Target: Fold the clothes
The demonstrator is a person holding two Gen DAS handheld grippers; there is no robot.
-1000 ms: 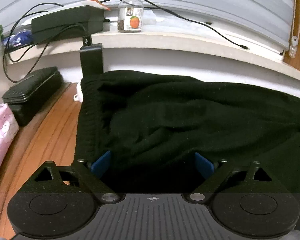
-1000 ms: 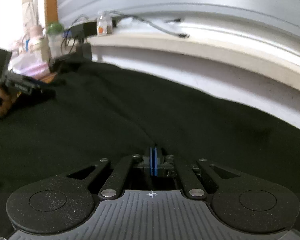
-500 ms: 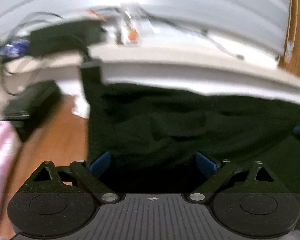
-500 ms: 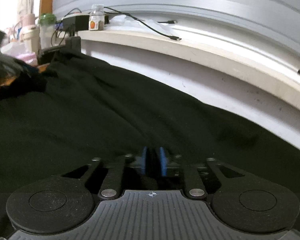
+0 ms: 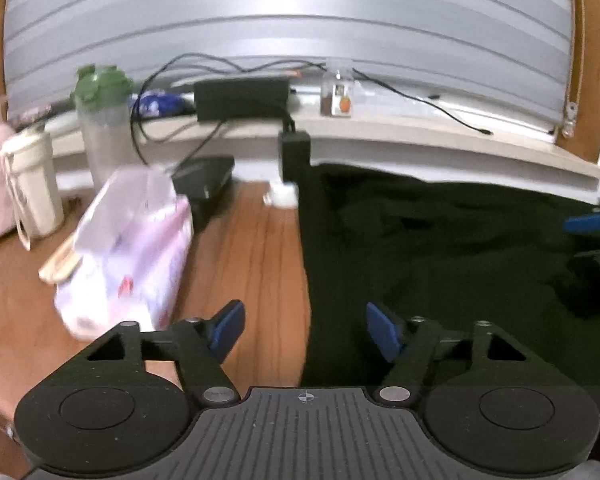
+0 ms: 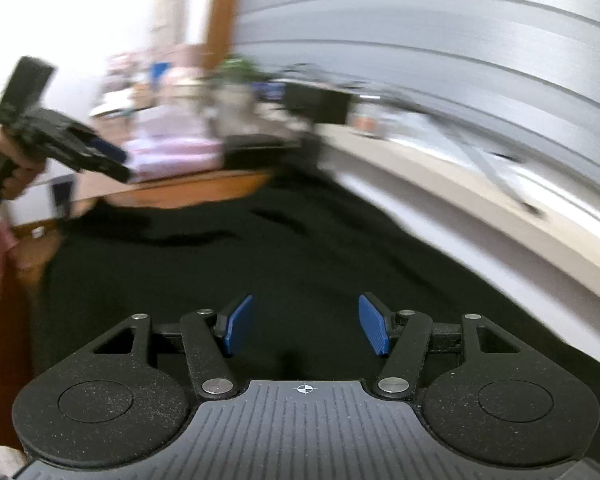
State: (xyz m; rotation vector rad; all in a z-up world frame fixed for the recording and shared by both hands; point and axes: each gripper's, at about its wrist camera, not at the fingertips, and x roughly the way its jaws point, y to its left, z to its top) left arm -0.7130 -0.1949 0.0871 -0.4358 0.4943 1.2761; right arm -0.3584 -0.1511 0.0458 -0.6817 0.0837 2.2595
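Observation:
A black garment (image 5: pixel 440 248) lies spread on the wooden table (image 5: pixel 252 248), its left edge straight; it also fills the right wrist view (image 6: pixel 260 256). My left gripper (image 5: pixel 304 332) is open and empty, raised over the garment's left edge. My right gripper (image 6: pixel 305 326) is open and empty above the cloth. The left gripper also shows in the right wrist view (image 6: pixel 80 152), held in a hand at the left. The right gripper's blue pad shows at the right of the left wrist view (image 5: pixel 584 224).
A pink tissue pack (image 5: pixel 128 252), a cream mug (image 5: pixel 32 188), a green-lidded bottle (image 5: pixel 104 120) and a black case (image 5: pixel 204 180) stand left of the garment. A ledge (image 5: pixel 420 132) behind holds a black adapter (image 5: pixel 240 96), cables and a small jar (image 5: pixel 338 96).
My right gripper has opened and let go of the cloth. Both grippers have lifted and pulled back; the left one has swung left off the garment.

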